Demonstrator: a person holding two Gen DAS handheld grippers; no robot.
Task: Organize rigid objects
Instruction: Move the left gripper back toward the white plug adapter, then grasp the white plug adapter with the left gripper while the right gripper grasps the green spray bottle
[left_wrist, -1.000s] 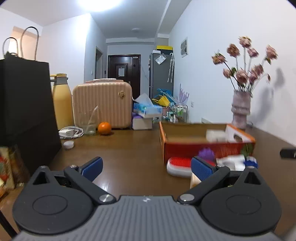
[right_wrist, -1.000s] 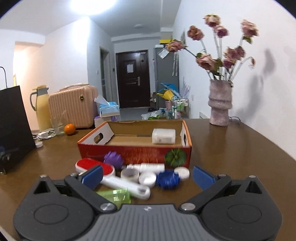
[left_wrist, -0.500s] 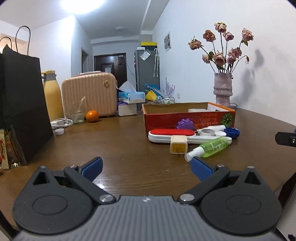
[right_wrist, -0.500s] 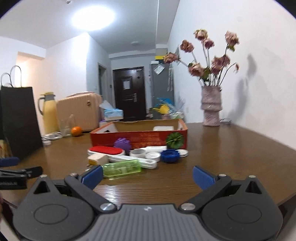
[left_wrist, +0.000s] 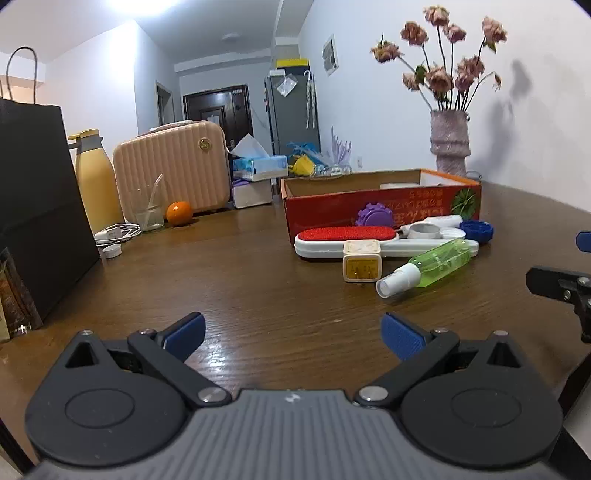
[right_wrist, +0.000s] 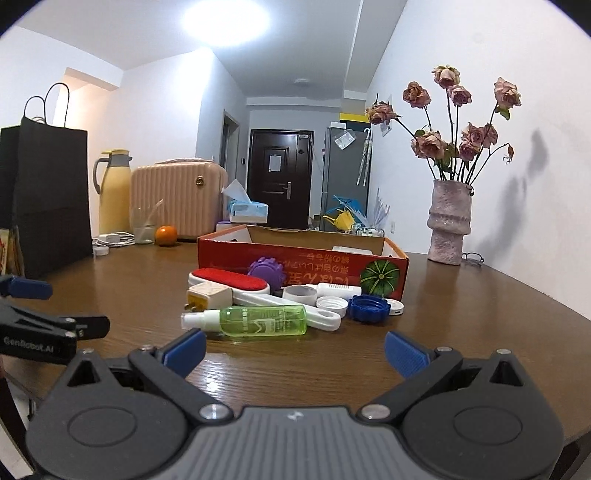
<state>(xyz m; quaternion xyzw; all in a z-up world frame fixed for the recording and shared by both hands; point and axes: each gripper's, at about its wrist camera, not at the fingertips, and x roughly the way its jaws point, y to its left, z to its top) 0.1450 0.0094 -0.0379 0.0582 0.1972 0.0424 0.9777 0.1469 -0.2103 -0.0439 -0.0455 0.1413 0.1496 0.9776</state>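
Observation:
A red cardboard box stands on the wooden table with a white item inside. In front of it lie a green spray bottle, a cream plug adapter, a white brush with a red pad, a purple gear, a blue cap and white lids. My left gripper is open and empty, short of the pile. My right gripper is open and empty, just before the bottle.
A black paper bag stands at the left. Behind are a yellow flask, a pink case, a glass, an orange and tissue boxes. A vase of flowers stands at the right.
Both grippers have drawn back from the box toward the table's near edge, so the whole pile now shows ahead. Both stayed open.

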